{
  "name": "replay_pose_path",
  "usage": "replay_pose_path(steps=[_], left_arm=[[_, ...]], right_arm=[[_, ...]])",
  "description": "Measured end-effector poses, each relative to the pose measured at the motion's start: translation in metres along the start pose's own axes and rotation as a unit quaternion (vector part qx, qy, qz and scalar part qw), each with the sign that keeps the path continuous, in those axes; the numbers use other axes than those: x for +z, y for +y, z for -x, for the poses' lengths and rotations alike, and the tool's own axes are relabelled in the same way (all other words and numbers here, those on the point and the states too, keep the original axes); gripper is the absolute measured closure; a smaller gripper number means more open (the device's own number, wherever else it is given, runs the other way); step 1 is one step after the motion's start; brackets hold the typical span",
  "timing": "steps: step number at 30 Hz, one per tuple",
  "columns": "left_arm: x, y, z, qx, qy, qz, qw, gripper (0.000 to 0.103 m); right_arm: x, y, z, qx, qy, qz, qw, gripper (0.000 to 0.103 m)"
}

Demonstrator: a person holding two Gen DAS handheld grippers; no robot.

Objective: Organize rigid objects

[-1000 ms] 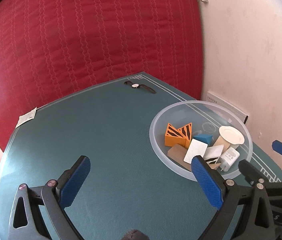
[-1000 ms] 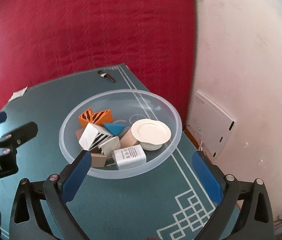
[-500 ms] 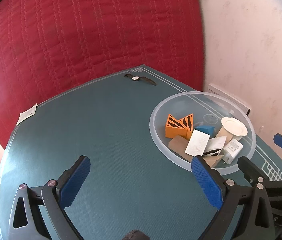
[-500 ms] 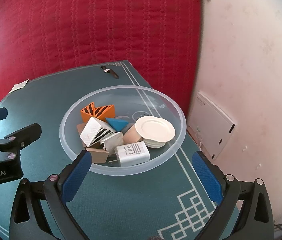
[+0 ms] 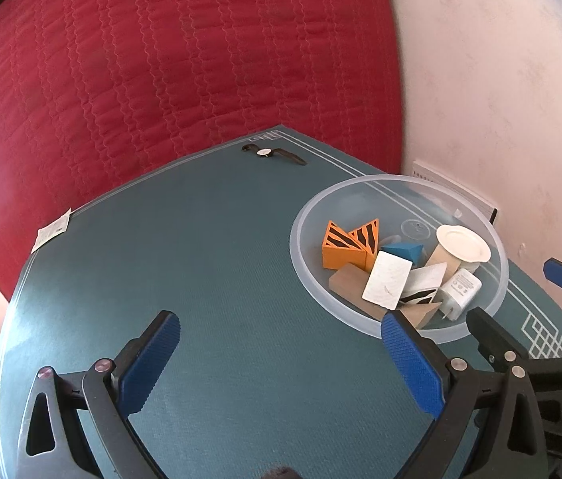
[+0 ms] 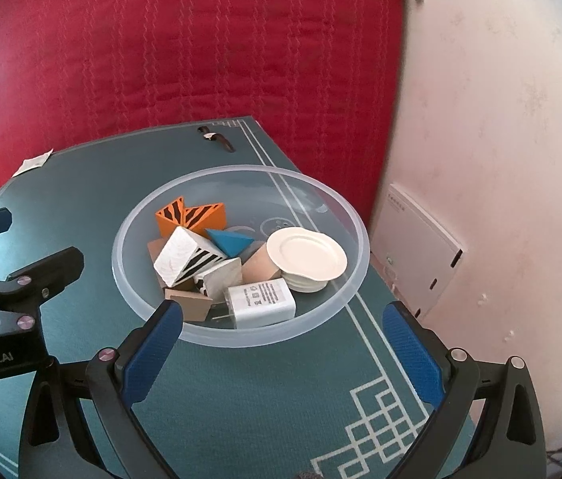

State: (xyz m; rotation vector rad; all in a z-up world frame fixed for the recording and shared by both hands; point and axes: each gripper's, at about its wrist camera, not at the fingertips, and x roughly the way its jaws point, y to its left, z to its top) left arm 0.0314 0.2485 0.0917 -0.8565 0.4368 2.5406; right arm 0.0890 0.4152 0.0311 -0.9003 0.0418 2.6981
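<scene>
Brown blocks (image 6: pixel 185 303) half buried under charger (image 6: pixel 261 299), bowl (image 6: pixel 360 239) clutter.

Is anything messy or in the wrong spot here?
Yes. A wristwatch lies alone at the table's far edge, away from the bowl, where blocks, a charger and a small plate sit jumbled and tilted.

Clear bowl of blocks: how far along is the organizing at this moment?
Done: nothing visibly sorted; the blocks, white charger and small white plate sit jumbled in the clear bowl. In hand: nothing; the left gripper and right gripper are open and empty. Left: apparently all of it. A wristwatch lies apart on the table.
</scene>
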Motion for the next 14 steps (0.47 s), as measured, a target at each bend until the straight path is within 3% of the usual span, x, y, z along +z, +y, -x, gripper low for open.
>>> replay_pose_path(steps=[14], left_arm=[[-0.0016,-0.0023,-0.0005,0.003,-0.001,-0.005,1.0000,0.000]], right_arm=[[-0.0019,-0.0017,0.0001,0.004,0.008,0.000,1.000,0.002]])
